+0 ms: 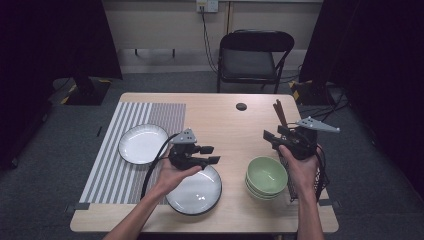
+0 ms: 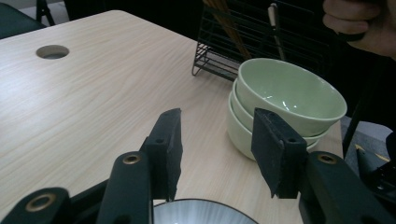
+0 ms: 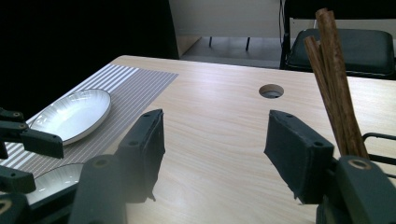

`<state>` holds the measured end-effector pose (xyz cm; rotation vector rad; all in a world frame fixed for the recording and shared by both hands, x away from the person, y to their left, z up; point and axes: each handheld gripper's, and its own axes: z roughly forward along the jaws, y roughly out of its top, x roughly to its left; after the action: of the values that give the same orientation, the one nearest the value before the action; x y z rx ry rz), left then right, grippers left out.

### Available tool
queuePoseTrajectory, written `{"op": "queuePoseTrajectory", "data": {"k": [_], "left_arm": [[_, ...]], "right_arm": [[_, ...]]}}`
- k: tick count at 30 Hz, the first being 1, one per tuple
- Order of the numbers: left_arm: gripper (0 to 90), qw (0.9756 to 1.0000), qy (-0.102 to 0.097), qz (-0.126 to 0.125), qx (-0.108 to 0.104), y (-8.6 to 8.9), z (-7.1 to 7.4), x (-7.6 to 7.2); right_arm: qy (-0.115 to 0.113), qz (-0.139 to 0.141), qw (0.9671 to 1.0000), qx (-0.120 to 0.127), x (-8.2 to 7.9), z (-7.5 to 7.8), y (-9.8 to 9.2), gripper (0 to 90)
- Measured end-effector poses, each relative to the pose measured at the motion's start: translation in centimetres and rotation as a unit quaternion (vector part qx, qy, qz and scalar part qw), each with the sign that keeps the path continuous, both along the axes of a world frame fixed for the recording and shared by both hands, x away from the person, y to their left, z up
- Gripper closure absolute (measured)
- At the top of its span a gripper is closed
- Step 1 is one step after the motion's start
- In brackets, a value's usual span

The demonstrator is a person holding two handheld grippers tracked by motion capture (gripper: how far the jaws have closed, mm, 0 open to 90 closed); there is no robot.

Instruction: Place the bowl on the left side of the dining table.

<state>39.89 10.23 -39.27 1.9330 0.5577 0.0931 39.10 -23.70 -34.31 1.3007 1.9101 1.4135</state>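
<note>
Here the dark-rimmed plate [image 1: 194,192] lies at the near middle of the table [image 1: 225,125], just under the left gripper [image 1: 212,154], whose parted jaws grip nothing and aim right at the green bowls [image 2: 285,100]. Right gripper [image 1: 270,138] hangs open and empty near the chopsticks [image 3: 334,79].
</note>
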Motion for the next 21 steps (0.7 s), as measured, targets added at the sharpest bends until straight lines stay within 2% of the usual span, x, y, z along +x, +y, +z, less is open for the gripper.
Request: {"op": "queuePoseTrajectory", "data": {"k": [4, 9, 12, 13, 15, 16, 21], "left_arm": [[56.5, 0.9999, 0.001, -0.012, -0.006, -0.9, 0.2, -0.2], [56.5, 0.9996, -0.004, -0.028, -0.007, -2.4, 0.2, -0.5], [56.7, 0.9986, 0.006, -0.049, -0.019, -3.5, 0.0, -0.7], [56.6, 0.9984, 0.007, -0.054, -0.018, -3.7, 0.0, -0.8], [56.9, 0.9984, 0.000, -0.056, -0.004, -4.5, 0.0, -1.0], [56.9, 0.9982, 0.001, -0.060, -0.006, -4.9, 0.0, -1.1], [56.9, 0.9953, 0.008, -0.097, 0.000, -7.1, 0.0, -1.7]], "right_arm": [[-0.003, -0.002, 1.0000, 0.002, 0.1, 0.1, -0.3, 36.1], [0.006, -0.002, 1.0000, 0.002, 0.4, -0.1, -0.5, 34.7], [0.007, 0.001, 1.0000, 0.006, 0.3, -0.1, -0.8, 32.5], [0.006, 0.000, 0.9999, 0.010, 0.3, -0.1, -1.0, 32.6], [0.005, -0.002, 0.9999, 0.012, 0.3, -0.1, -1.2, 32.6], [0.006, -0.004, 0.9999, 0.013, 0.3, -0.1, -1.3, 32.6], [0.004, -0.005, 0.9999, 0.011, 0.3, 0.0, -1.5, 33.2]]}}
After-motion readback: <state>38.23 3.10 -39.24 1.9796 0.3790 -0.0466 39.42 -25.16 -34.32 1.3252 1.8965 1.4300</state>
